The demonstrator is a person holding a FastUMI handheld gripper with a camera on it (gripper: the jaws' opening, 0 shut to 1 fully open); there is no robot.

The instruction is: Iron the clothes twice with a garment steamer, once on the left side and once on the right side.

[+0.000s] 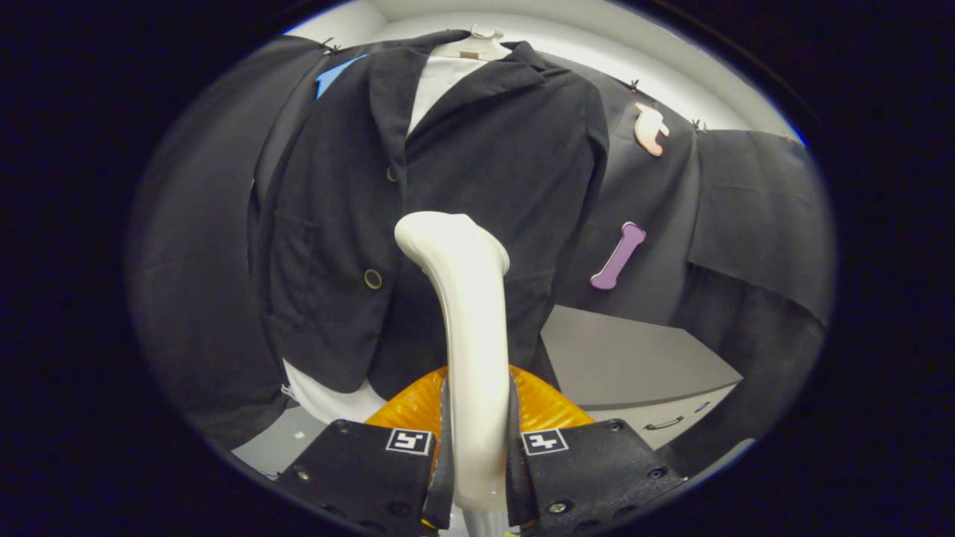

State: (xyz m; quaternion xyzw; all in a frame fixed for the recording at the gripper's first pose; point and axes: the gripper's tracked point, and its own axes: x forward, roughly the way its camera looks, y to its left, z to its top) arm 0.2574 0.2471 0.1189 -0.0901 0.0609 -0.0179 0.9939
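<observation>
While the gripper (477, 455) is closed around the white handle of the garment steamer (466, 328), both black fingers (365, 466) press against its sides, one on each side, and the handle rises between them and curves forward to a rounded head. That head sits right up against the front of the dark jacket (448, 171), low on the wearer's left panel near the centre opening, though actual contact cannot be told. Hanging on a pale hanger (477, 41) over a white shirt (440, 86), the jacket shows two round buttons (372, 279) along its edge. Each finger carries a small square black-and-white marker (409, 441); no readable words or brand names appear on the steamer, jacket or fingers. An orange ribbed part (548, 406) shows behind the handle, just above the fingers. Beyond the jacket's right stands a grey table (634, 358)
</observation>
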